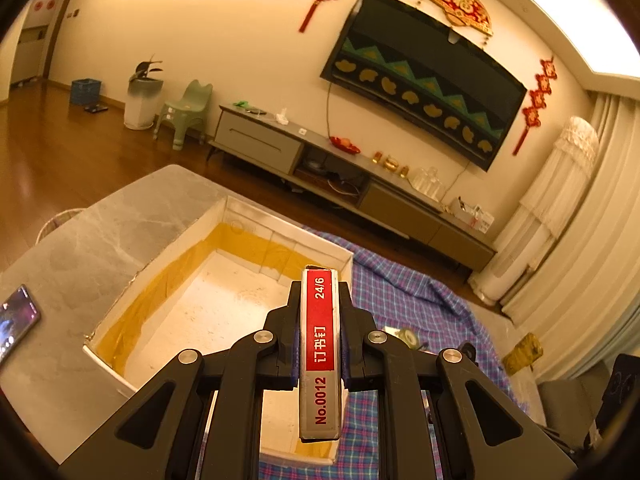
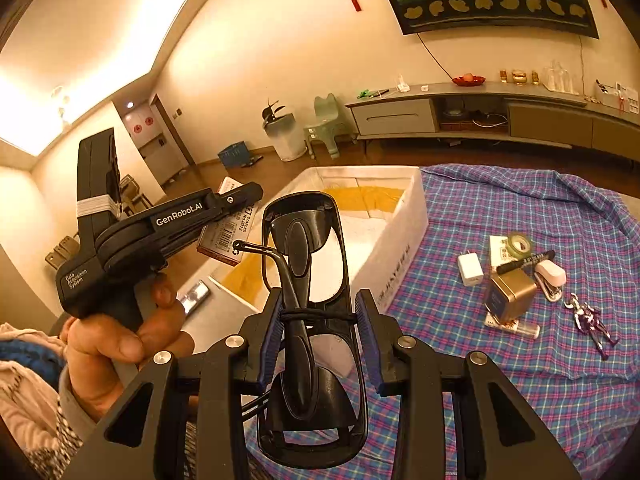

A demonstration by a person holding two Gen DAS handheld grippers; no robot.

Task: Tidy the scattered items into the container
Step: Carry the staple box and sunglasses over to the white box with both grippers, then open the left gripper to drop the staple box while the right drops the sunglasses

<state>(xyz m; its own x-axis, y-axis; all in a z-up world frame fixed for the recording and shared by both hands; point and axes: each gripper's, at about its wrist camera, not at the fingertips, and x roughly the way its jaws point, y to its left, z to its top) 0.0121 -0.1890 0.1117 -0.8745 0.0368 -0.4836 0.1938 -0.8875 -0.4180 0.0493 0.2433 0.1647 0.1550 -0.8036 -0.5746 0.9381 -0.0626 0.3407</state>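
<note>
Red-and-silver staple box point(image 1: 320, 352), long and narrow, printed "No.0012 24/6", sits clamped between the jaws of my left gripper point(image 1: 320, 344), held up over the near corner of the container. From the right wrist view the same box point(image 2: 224, 236) shows barcode side out, with the left gripper point(image 2: 236, 204) poised near the container's left wall.

White rectangular foam container point(image 1: 200, 236), yellow tape banding its inner walls, looks bare inside as far as I can see; it sits on the grey marbled table point(image 1: 100, 232), partly on the blue-and-pink checked cloth point(image 1: 404, 292).

Black folded sunglasses point(image 2: 310, 320), glossy plastic, are pinched across the frame by my right gripper point(image 2: 318, 340), blue pads pressing both sides. They hang short of the container point(image 2: 400, 240), over its near end and the cloth point(image 2: 520, 360).

Step in hand, as I judge it: both carries are made, deposits not yet done. Left should go first: lower the staple box inside the walls, then part the jaws. Right needs to travel forward past the near wall before letting go; the sunglasses are light and springy, so a low release seems wise.

Still scattered on the cloth: white charger cube point(image 2: 471, 269), green tape roll point(image 2: 520, 245), black marker point(image 2: 526, 261), gold tin point(image 2: 510, 294), white stapler point(image 2: 551, 276), silver-purple figurine point(image 2: 592, 324).
</note>
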